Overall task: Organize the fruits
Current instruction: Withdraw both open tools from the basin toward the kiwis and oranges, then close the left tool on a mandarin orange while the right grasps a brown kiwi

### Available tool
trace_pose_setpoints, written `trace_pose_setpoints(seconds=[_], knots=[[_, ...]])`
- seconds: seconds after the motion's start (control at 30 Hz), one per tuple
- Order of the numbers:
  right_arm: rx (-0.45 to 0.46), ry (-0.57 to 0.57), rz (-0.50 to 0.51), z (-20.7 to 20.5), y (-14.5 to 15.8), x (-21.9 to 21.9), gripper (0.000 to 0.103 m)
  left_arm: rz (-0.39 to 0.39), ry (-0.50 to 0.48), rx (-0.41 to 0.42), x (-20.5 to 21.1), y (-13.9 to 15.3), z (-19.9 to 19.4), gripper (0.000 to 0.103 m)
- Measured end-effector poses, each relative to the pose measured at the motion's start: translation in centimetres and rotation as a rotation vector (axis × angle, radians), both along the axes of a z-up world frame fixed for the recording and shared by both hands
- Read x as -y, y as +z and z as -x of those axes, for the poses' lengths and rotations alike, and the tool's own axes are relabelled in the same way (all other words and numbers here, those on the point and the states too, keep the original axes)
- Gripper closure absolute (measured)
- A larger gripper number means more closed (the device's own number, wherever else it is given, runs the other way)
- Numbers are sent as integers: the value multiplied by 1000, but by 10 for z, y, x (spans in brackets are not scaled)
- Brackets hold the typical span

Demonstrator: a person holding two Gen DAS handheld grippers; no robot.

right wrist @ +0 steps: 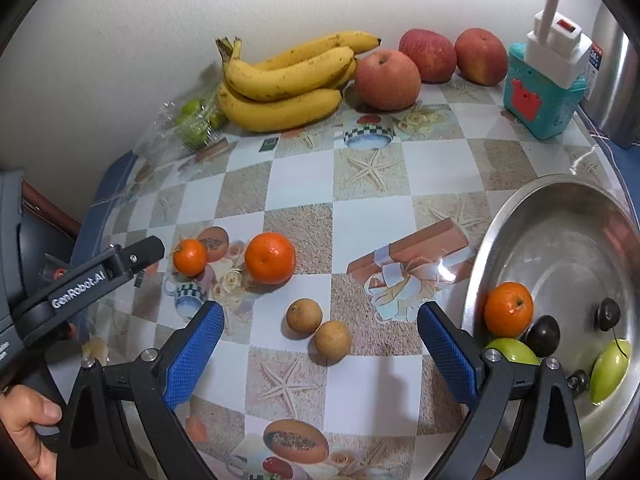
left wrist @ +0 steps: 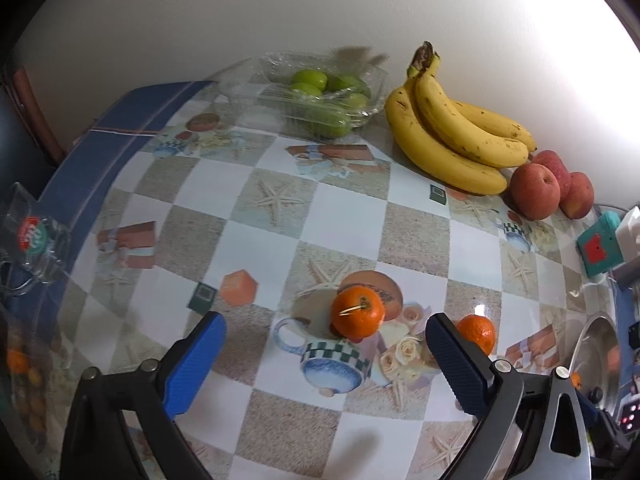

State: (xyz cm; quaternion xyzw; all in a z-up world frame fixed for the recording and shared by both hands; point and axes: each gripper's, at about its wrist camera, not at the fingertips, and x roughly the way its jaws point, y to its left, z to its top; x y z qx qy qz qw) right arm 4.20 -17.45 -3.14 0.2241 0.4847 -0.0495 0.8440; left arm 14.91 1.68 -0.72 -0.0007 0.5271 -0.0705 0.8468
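My left gripper [left wrist: 325, 318] stands open low over the table, with an orange [left wrist: 357, 317] just ahead between its fingers, untouched. A second orange [left wrist: 478, 332] peeks from behind the right finger. My right gripper [right wrist: 320, 307] is open too, above two small brown fruits [right wrist: 304, 317]. Both oranges [right wrist: 270, 258] lie to its far left. A steel bowl [right wrist: 560, 232] on the right holds an orange [right wrist: 509, 310], green fruits [right wrist: 610, 370] and dark ones. Bananas [right wrist: 284, 84] and red apples [right wrist: 387, 79] line the wall.
Green fruits in a clear plastic box [left wrist: 320, 96] sit at the back left. A teal box [right wrist: 540, 96] with a white plug and a steel pot [right wrist: 616, 80] stand at the back right. A clear container [left wrist: 36, 240] sits by the table's left edge. A hand [right wrist: 28, 432] holds the left gripper's handle.
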Motion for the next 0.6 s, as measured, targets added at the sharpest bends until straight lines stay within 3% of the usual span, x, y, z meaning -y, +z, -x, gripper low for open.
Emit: trace_pose_setpoints(seconds=[0.2,0.43,0.6], knots=[[-58,11,13,-4,-19,-3,7,23,-29,-20,7,-12,-5,13],[-97,35,64,-4,-27,-10,23,27,-64,-25,12,-21,-8,27],[-133,55,92,-3,-35,-13,27,14,-86,-27,18,-26,-8,33]])
